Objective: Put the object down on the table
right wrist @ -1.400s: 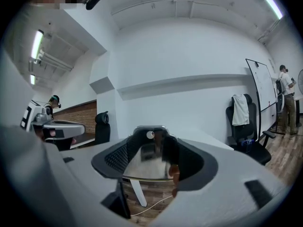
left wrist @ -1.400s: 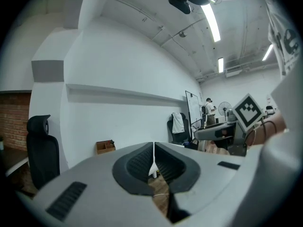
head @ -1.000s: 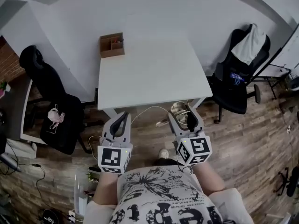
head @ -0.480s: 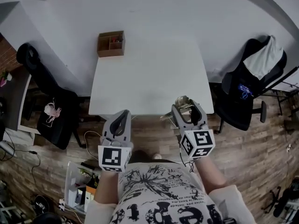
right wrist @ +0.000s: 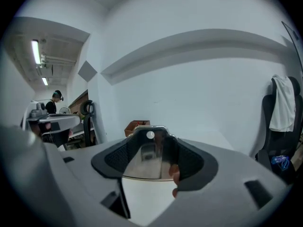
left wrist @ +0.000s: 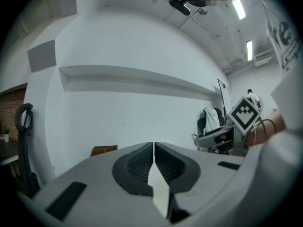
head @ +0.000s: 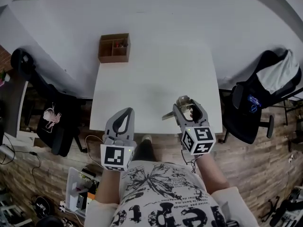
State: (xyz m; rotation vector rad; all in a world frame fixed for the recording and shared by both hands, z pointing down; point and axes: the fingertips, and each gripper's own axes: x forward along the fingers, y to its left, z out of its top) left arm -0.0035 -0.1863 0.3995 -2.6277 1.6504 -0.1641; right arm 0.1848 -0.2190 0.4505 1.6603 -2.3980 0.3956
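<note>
Right gripper point(head: 189, 109) clamps metal object point(right wrist: 147, 157) over table's point(head: 151, 74) near edge, handle leftward (left gripper's point(head: 126, 112) jaws together, empty).

Seen from across the room: a person in a white T-shirt point(head: 158, 193) printed with a black graphic and bold black lettering, its short sleeves point(head: 229, 203) pale. The left gripper point(head: 127, 111) and right gripper point(head: 188, 108) share light grey plastic shells with curved jaws, lined with black ribbed pads point(left wrist: 140, 163). Dark rectangular recesses point(left wrist: 66, 200) mark the shells. Each tool ends in a white cube with black square markers, the left cube point(head: 117, 157) and the right cube point(head: 199, 141). A thin cable point(head: 191, 165) loops beneath the right one.
</note>
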